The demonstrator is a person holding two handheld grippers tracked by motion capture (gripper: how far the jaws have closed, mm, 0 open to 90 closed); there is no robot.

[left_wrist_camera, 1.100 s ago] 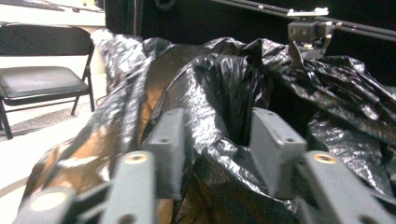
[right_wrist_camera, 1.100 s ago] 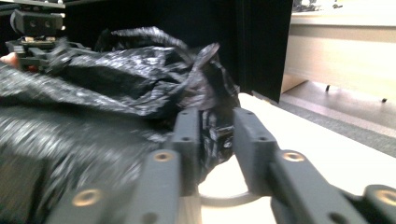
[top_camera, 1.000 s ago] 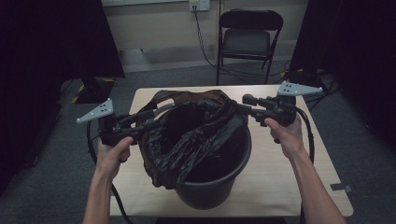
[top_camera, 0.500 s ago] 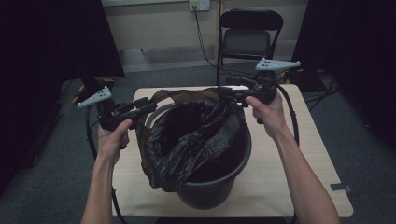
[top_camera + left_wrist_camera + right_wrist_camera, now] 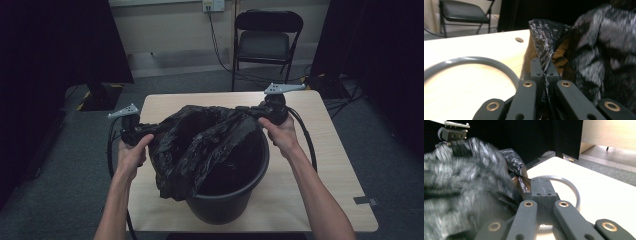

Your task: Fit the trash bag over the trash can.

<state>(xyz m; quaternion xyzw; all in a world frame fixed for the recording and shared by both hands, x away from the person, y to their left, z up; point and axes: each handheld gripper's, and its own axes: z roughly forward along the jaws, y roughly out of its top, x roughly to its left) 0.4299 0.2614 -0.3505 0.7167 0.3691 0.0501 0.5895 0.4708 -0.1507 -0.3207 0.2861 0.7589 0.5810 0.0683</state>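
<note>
A black bin bag point(image 5: 200, 145) is stretched between the two tongs above a black bucket point(image 5: 235, 200) that stands on the wooden table point(image 5: 330, 170) toward the 6 o'clock edge. The left gripper point(image 5: 543, 72) has its jaws pressed together on a fold of the bag's rim at about 9 o'clock of the bucket, and the right gripper point(image 5: 541, 188) is clamped on the opposite rim at about 1 o'clock, plastic pinched flat between its jaws. Most of the bag hangs over the bucket's 9 o'clock side and drapes down outside its wall, while the 3 o'clock half of the bucket's mouth looks uncovered. The likely trouble is thin film: each grip holds only a narrow pleat, so a hard outward pull could tear the plastic or slip it free. Pulling unevenly could also drag the light bucket toward the table's near edge, or leave the bag bunched on one side instead of seated around the rim
</note>
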